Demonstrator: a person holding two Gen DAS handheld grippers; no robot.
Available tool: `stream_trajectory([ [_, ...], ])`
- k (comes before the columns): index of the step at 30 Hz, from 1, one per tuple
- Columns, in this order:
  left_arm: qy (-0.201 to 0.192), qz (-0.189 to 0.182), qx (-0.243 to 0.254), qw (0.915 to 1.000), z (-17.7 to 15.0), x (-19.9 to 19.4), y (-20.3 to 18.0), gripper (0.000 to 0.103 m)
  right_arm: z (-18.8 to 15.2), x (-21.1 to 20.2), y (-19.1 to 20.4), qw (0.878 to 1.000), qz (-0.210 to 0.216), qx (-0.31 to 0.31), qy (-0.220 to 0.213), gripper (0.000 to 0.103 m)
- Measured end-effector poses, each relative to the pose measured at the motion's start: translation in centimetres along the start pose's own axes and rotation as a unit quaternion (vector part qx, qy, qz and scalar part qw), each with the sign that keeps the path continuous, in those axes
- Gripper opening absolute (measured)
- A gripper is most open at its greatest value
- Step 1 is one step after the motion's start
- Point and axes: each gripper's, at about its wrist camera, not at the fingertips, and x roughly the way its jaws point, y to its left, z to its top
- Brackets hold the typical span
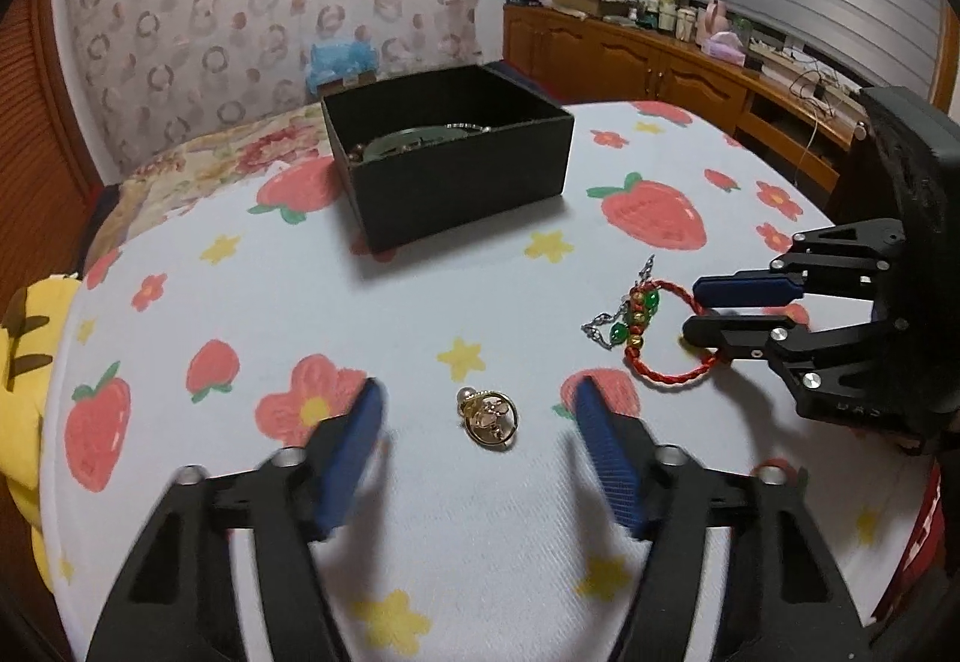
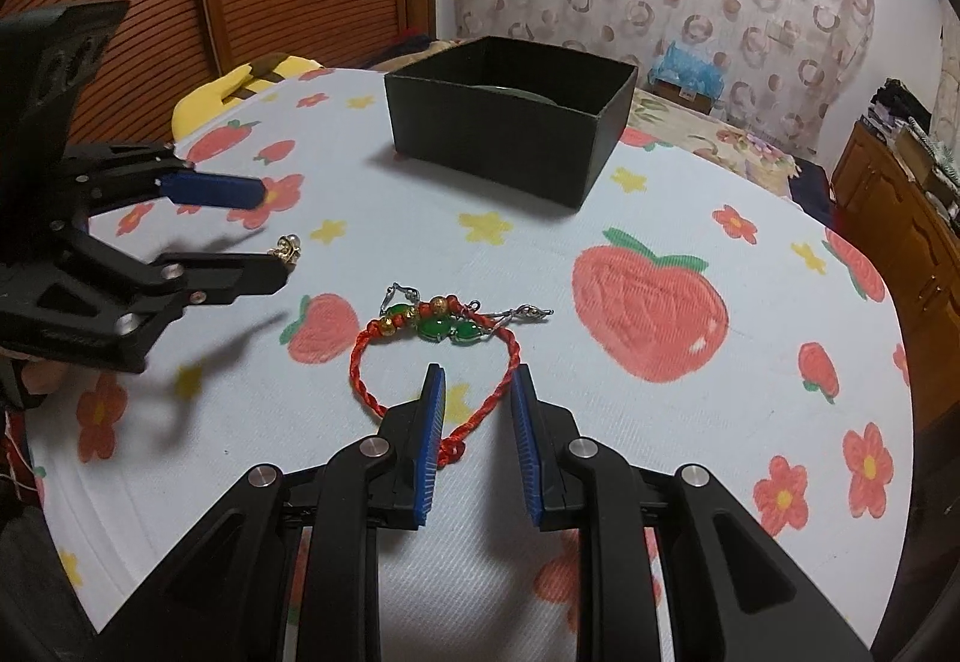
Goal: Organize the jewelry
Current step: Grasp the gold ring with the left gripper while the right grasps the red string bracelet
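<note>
Strawberry-print tabletop (image 1: pixel 492 296), slick: left tongs (image 1: pixel 480 416) apart around gold brooch (image 1: pixel 489 418), may flick it toward twelve; right tongs (image 2: pixel 477 392) apart, astride red bracelet (image 2: pixel 432 356), risk snagging.

Contents of the black box (image 1: pixel 456 182) mostly hidden behind its near wall

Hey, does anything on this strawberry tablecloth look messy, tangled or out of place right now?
Yes. The red cord bracelet lies tangled with a silver chain crossing its green beads. A small gold brooch sits loose on the cloth. Both are outside the black box, which already holds other pieces. Nothing looks broken or spilled.
</note>
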Motion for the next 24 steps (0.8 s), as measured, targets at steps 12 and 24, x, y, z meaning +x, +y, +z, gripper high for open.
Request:
stream_trajectory([
  [12, 0.018, -0.006, 0.019, 0.9996, -0.3, 0.9, -0.7, 0.019, 0.0, 0.0, 0.0, 1.0, 0.0, 0.0, 0.0, 0.025],
  [24, -0.044, 0.009, 0.007, 0.9989, -0.4, -3.5, -0.9, 0.019, 0.0, 0.0, 0.0, 1.0, 0.0, 0.0, 0.0, 0.025],
])
